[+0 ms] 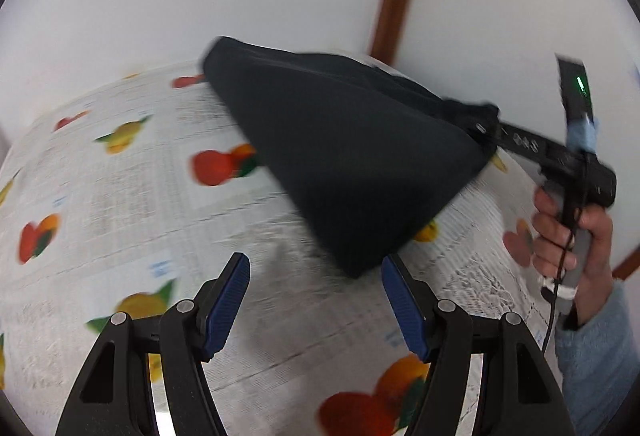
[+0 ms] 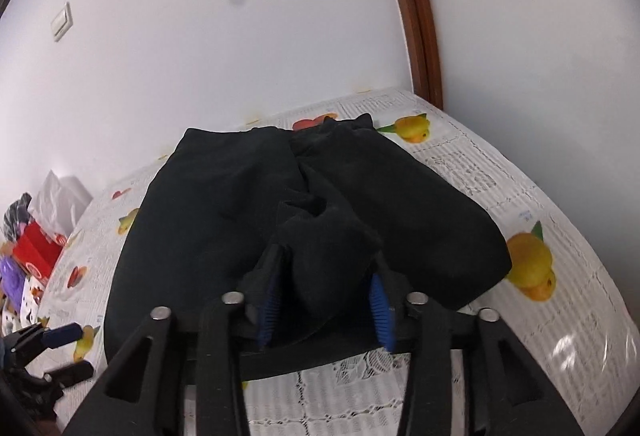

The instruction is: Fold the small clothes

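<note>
Lying across a table (image 2: 560, 316) covered with a white lace-patterned cloth printed with fruit, a black garment (image 2: 224, 204) takes up most of the middle of the right wrist view. It looks like a small pair of dark shorts or trousers, with two broad panels running away from the camera and a seam or gap between them toward the far edge, near the white wall (image 2: 240, 36).

A bunched fold of the black fabric sits between the blue pads of the right gripper (image 2: 324, 300). The jaws stand partly apart, and the cloth fills the gap between them; whether the pads press on it cannot be told from this view. In the left wrist view the same gripper (image 1: 486, 126) reaches in from the right with the garment's corner gathered at its tip, so the fabric there rises off the table in a tent-like slope, and a hand (image 1: 572, 232) in a light blue sleeve grips its handle.

The left gripper (image 1: 316, 300) is wide apart with nothing between its blue pads (image 1: 224, 312). It hovers over the cloth, just short of the nearest corner of the garment (image 1: 352, 164), which hangs close to the right-hand pad. The picture here is blurred.

At the left edge of the right wrist view, off the table, sits a heap of colourful clutter (image 2: 32, 248), red, purple and white. A brown wooden frame (image 2: 416, 16) runs up the wall behind the table
</note>
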